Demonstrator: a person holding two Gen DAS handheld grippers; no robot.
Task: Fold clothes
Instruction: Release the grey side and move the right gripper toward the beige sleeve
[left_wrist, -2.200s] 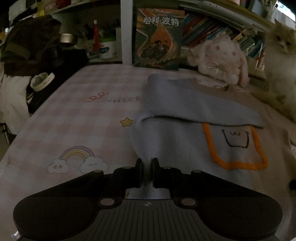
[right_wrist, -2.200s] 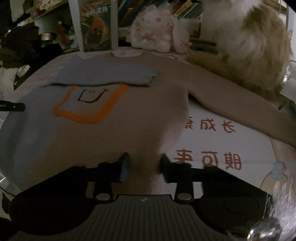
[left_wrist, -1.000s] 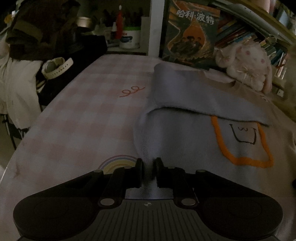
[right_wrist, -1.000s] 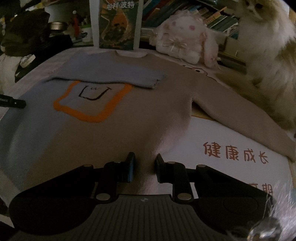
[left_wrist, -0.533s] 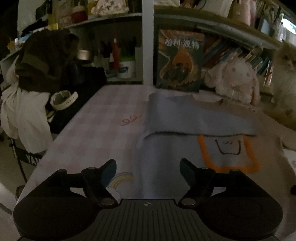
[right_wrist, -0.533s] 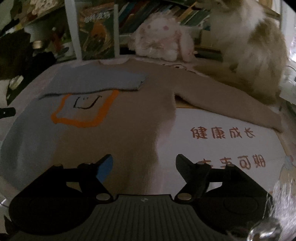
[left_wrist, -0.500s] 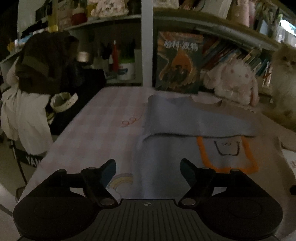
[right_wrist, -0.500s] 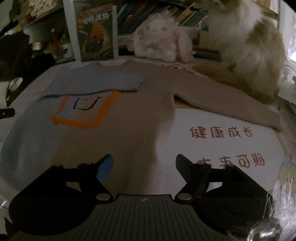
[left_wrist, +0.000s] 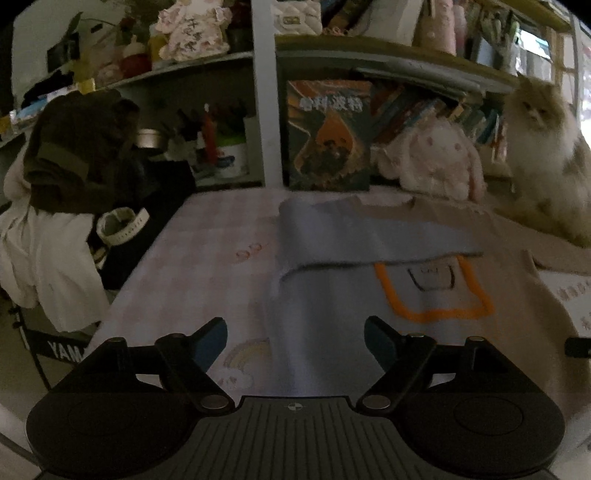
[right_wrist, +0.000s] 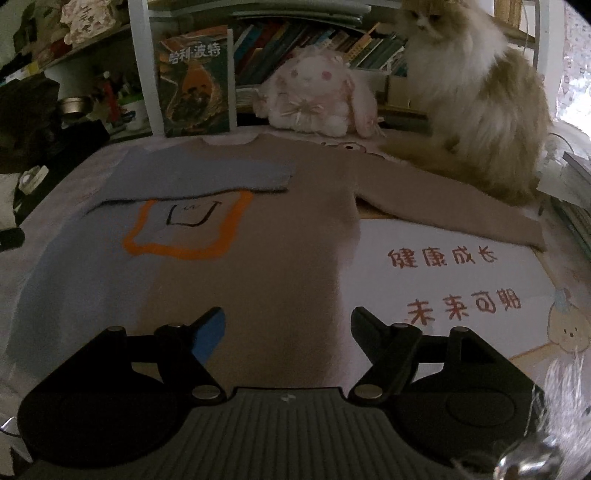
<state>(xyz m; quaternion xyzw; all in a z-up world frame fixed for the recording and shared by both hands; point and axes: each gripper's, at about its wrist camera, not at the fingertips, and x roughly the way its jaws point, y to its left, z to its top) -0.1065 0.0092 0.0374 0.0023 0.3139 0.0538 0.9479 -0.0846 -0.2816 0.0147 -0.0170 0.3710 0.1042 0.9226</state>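
**Over the near hem, both claws spread wide and empty**

Across the middle of the bed lies the sweater (right_wrist: 266, 236), flat and face up, blue on one half and tan on the other, with an orange-outlined square (right_wrist: 188, 225) on its chest. Its blue sleeve (left_wrist: 373, 236) is folded across the chest, just above that square. The tan sleeve (right_wrist: 454, 206) stretches out toward the far right corner, where its cuff ends near a fluffy cat (right_wrist: 476, 92).

Above the blue half's near hem hangs the left gripper (left_wrist: 295, 341); its jaws have just been opening and now stand far apart, with cloth showing below the gap but nothing pinched. Likewise the right gripper (right_wrist: 288, 332) hangs over the tan half near the hem, jaws having just spread wide, pads clear of the fabric.

Along the far edge of the bed sits a plush rabbit (right_wrist: 314, 99), beside an upright book (right_wrist: 195, 81) leaning against the shelf. Past the sweater's right side, the bedsheet (right_wrist: 454, 280) shows red printed characters. Off the left edge, dark and white clothes (left_wrist: 70, 192) are heaped on a chair.
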